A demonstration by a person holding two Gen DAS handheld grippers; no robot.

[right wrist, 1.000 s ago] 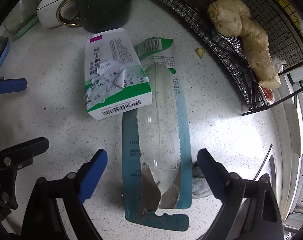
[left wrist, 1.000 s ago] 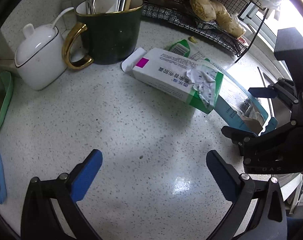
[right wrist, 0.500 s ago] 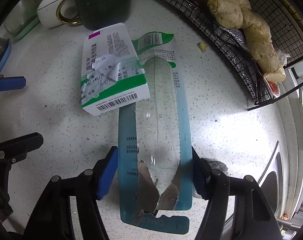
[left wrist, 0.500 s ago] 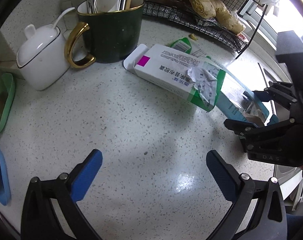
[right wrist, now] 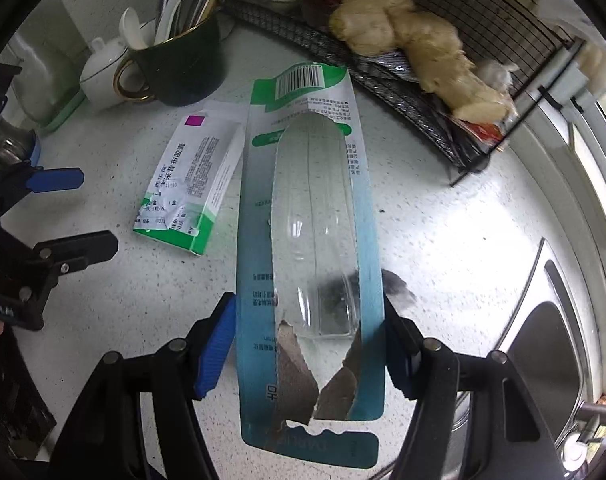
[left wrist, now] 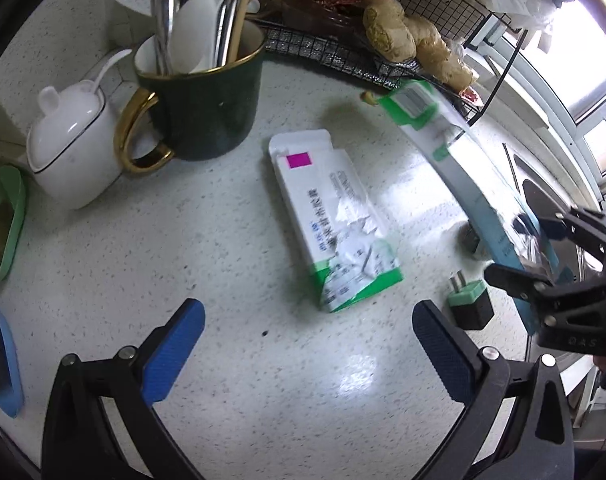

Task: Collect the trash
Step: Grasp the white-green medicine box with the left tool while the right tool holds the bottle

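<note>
- Between your right claw's (right wrist: 309, 344) blue pads sits the torn blister pack (right wrist: 309, 240), pinched across its width near the ripped end; its barcode end slants up off the counter (right wrist: 443, 248).
- Keep that squeeze steady and light, since thin card and clear plastic will likely buckle or slip if you clamp harder or twist.
- Lift straight and slowly, because the long free end could swing toward the wire rack (right wrist: 423, 92) or the dark mug (right wrist: 183, 68).
- Beside the pack, flat on the counter, lies the crumpled medicine box (left wrist: 335, 224), apart from it now.
- Your left claw (left wrist: 307, 344) hangs spread wide over bare counter, holding nothing, just short of that box.
- Mind the small plug (left wrist: 469, 304) near the box's green end; it is probably not trash.
</note>
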